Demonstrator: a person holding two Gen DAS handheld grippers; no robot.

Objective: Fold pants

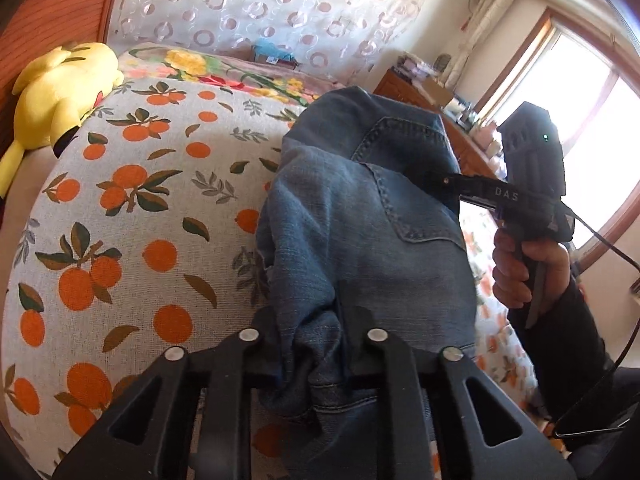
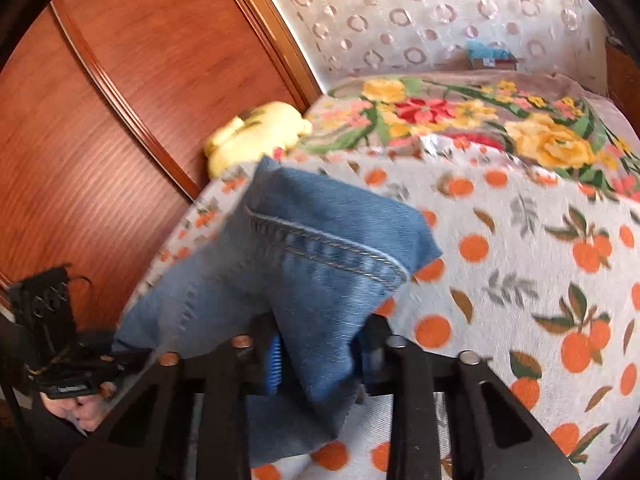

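The blue denim pants [image 1: 360, 220] hang lifted above the bed, held between both grippers. My left gripper [image 1: 312, 344] is shut on a bunched edge of the denim at the bottom of the left wrist view. My right gripper [image 2: 320, 352] is shut on another part of the pants [image 2: 312, 248], with its blue pads [image 2: 273, 364] pressed on the cloth. A stitched seam and a back pocket show. The right gripper also shows in the left wrist view [image 1: 436, 178], held in a hand, its fingers reaching into the denim. The left gripper's body shows at the lower left of the right wrist view.
The bed is covered by a white sheet printed with oranges [image 1: 140, 220]. A floral blanket [image 2: 480, 120] lies at its far end. A yellow plush toy [image 1: 60, 92] sits by the wooden wardrobe [image 2: 120, 120]. A patterned curtain, a wooden dresser [image 1: 424, 96] and a bright window are behind.
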